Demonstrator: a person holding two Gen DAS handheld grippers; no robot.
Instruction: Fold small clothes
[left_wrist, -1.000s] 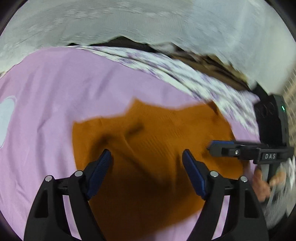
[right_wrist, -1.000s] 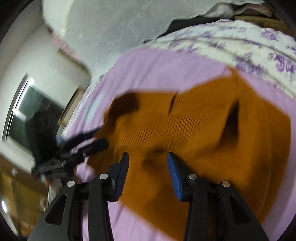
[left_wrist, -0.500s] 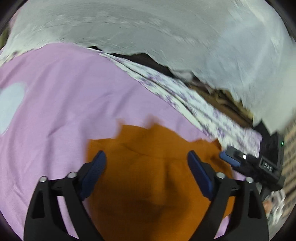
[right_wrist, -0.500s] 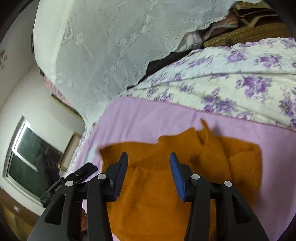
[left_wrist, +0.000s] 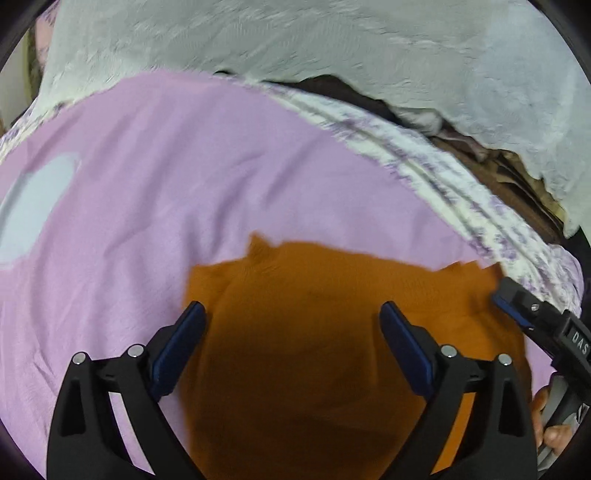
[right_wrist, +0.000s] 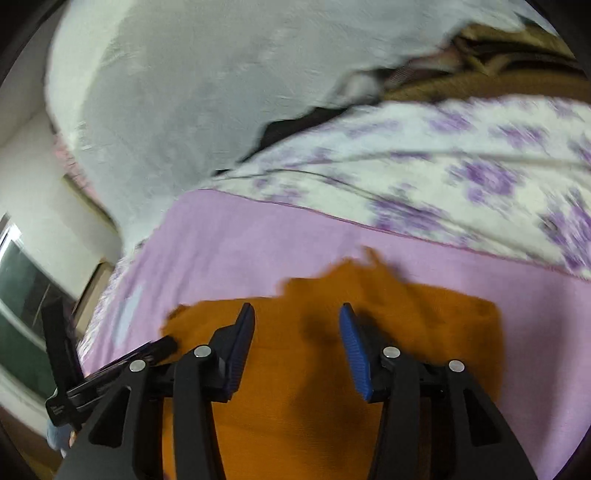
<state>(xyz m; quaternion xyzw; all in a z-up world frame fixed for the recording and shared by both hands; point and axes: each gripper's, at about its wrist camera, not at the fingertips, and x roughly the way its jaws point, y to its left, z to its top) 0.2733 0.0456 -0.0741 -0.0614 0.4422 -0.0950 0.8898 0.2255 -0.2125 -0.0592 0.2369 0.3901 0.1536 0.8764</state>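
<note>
Lilac bedsheet (left_wrist: 184, 177) fills your view; the rust-orange knitted sweater (left_wrist: 332, 295) lies flat on it at six o'clock. Your left gripper (left_wrist: 291, 325) is opening wide above it, clamping nothing; your right gripper (right_wrist: 297, 325) hovers half-open over it.

A sweater (left_wrist: 332, 332) lies flat on a sheet (left_wrist: 184, 184) spread over a bed, with a flowered cover (right_wrist: 443, 166) running along the sheet's far edge and a lace curtain (left_wrist: 295, 37) hanging behind it. 2 grippers hang over the garment: the left gripper (left_wrist: 291, 332) above its left part, jaws opening with nothing between them, and the right gripper (right_wrist: 297, 332) above its right part, near the far hem. A patch (left_wrist: 33, 206) sits on the sheet well to the sweater's left.
</note>
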